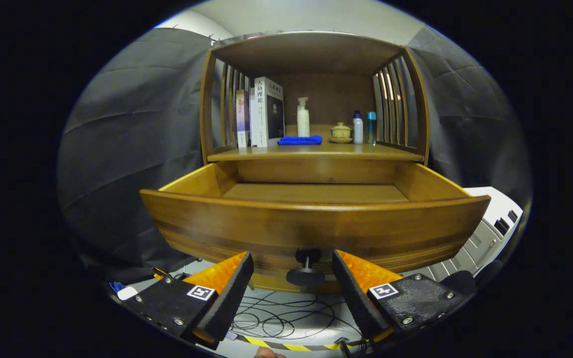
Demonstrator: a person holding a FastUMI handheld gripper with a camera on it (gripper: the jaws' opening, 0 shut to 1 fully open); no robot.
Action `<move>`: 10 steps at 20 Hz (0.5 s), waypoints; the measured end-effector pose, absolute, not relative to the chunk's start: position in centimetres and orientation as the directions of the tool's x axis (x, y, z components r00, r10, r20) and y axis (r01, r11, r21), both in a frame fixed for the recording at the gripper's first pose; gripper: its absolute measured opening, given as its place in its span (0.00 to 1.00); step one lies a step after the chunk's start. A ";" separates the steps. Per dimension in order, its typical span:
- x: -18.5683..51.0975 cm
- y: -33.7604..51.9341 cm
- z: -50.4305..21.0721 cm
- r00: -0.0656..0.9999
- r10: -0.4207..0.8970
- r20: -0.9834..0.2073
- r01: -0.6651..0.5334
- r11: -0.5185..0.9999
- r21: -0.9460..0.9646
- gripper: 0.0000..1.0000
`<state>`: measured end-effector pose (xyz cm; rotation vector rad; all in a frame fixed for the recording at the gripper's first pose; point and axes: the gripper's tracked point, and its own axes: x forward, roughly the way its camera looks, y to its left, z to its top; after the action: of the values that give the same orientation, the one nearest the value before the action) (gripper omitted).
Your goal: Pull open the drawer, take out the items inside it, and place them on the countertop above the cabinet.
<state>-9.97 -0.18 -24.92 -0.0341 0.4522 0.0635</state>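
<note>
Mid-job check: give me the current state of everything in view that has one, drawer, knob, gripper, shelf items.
drawer: pulled open, visible floor bare
drawer knob: between the fingers, untouched
gripper: open, fingers either side of the knob
books: upright on the countertop
pump bottle: upright
blue cloth: folded flat
lidded teacup: lid on, on its saucer
two small bottles: upright, capped

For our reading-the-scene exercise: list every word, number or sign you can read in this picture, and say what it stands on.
White book: large characters on spine and cover, too blurred to read surely.
Thin book beside it: print too small.
Bottles: no readable print.
Open fingers, either side of the drawer knob: square code markers, no words.
</note>
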 end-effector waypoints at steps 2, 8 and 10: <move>-9.2 -0.1 -22.3 0.908 0.046 -0.416 -0.059 0.998 -0.020 0.97; -4.6 -1.3 -16.3 0.912 -0.011 -0.410 0.006 1.000 -0.014 0.97; -2.7 -2.1 -15.8 0.898 -0.044 -0.438 0.043 0.999 -0.012 0.97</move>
<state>-2.66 -2.11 -15.80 -0.0017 0.4536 -0.0448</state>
